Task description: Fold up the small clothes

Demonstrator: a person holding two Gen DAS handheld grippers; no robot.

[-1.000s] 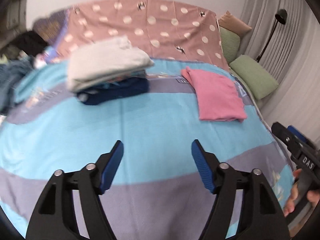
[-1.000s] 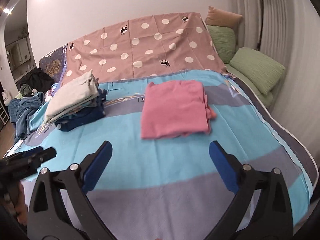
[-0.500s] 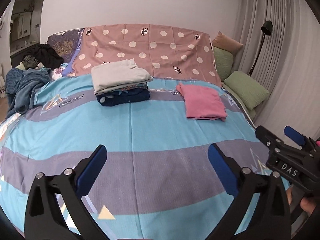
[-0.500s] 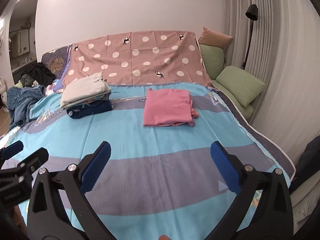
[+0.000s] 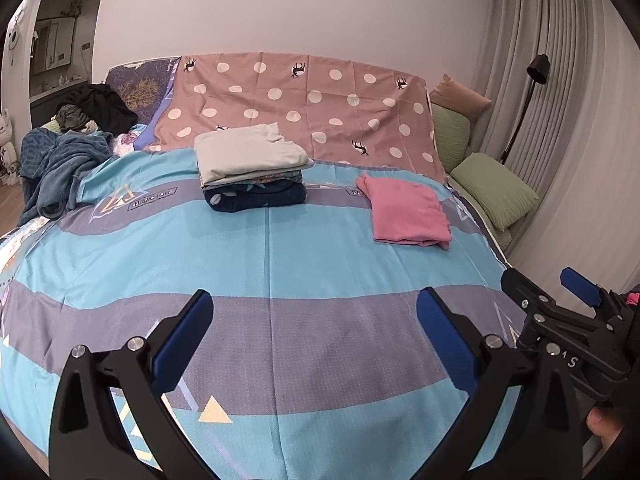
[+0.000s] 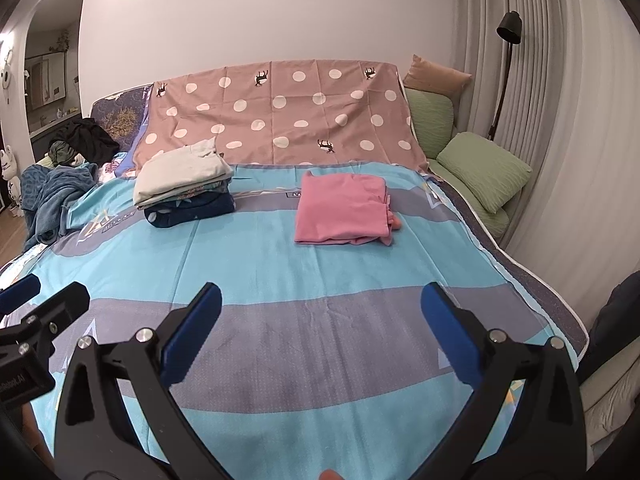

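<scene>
A folded pink garment [image 5: 408, 212] lies on the blue and grey bed cover, far right; it also shows in the right wrist view [image 6: 344, 208]. A stack of folded clothes [image 5: 250, 168], pale on top and navy at the bottom, sits far left of it, and shows in the right wrist view [image 6: 186, 182]. My left gripper [image 5: 316, 340] is open and empty, held over the near part of the bed. My right gripper [image 6: 320, 336] is open and empty too, far from both. Each gripper shows at the edge of the other's view.
A pile of unfolded blue and dark clothes [image 5: 64, 160] lies at the far left edge of the bed. A polka-dot sheet [image 5: 300, 108] covers the headboard. Green and tan pillows [image 6: 480, 164] and a floor lamp [image 6: 506, 64] stand at the right by the curtain.
Both grippers have pulled back and up from the bed, away from the pink garment and the stack. The left jaws have opened wider.
</scene>
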